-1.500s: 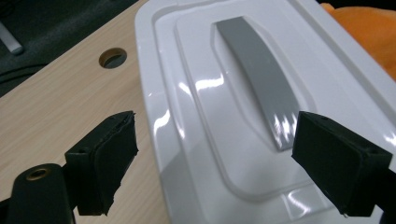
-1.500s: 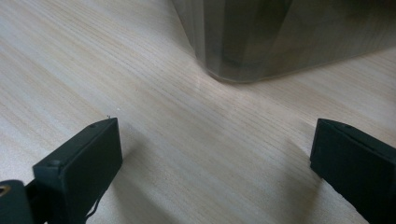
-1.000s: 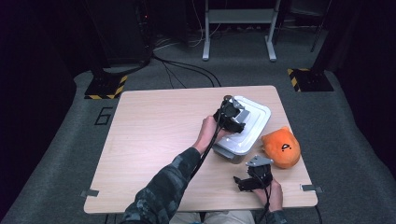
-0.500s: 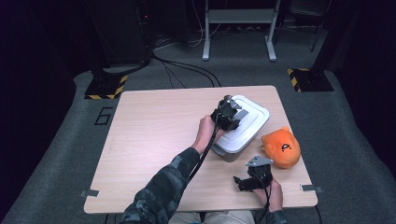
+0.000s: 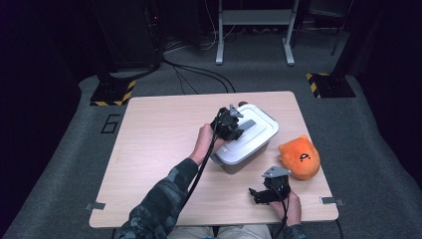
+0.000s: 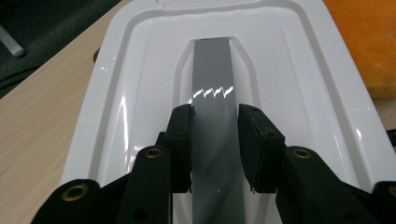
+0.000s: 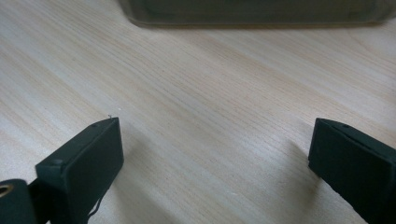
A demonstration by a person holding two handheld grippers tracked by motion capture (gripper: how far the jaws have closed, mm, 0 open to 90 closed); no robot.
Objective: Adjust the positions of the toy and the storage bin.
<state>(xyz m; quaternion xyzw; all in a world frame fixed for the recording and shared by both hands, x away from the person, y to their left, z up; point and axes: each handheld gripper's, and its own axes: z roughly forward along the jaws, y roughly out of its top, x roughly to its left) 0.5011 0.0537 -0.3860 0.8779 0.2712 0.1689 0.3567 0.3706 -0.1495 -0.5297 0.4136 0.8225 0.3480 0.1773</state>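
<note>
A grey box with a white lid [image 5: 254, 130] stands on the wooden table [image 5: 159, 149], right of centre. My left gripper [image 5: 233, 123] reaches over the lid from the left. In the left gripper view the lid [image 6: 299, 79] has a grey handle strip [image 6: 212, 70] down its middle, and the left gripper [image 6: 215, 123] is shut on that strip, one pad pressed on each side. An orange plush toy [image 5: 298, 157] lies to the right of the box. My right gripper [image 5: 266, 191] rests near the table's front edge, and its jaws [image 7: 212, 140] stand open over bare wood.
The box's near wall [image 7: 252, 11] runs across the top of the right gripper view. The orange toy [image 6: 369, 42] sits just past the lid's right rim. Cables, a metal stand and yellow-black striped feet are on the grey floor beyond the table.
My left gripper has moved a little to the left, and the box has shifted left with it, away from the orange toy. The right gripper has stayed in place.
</note>
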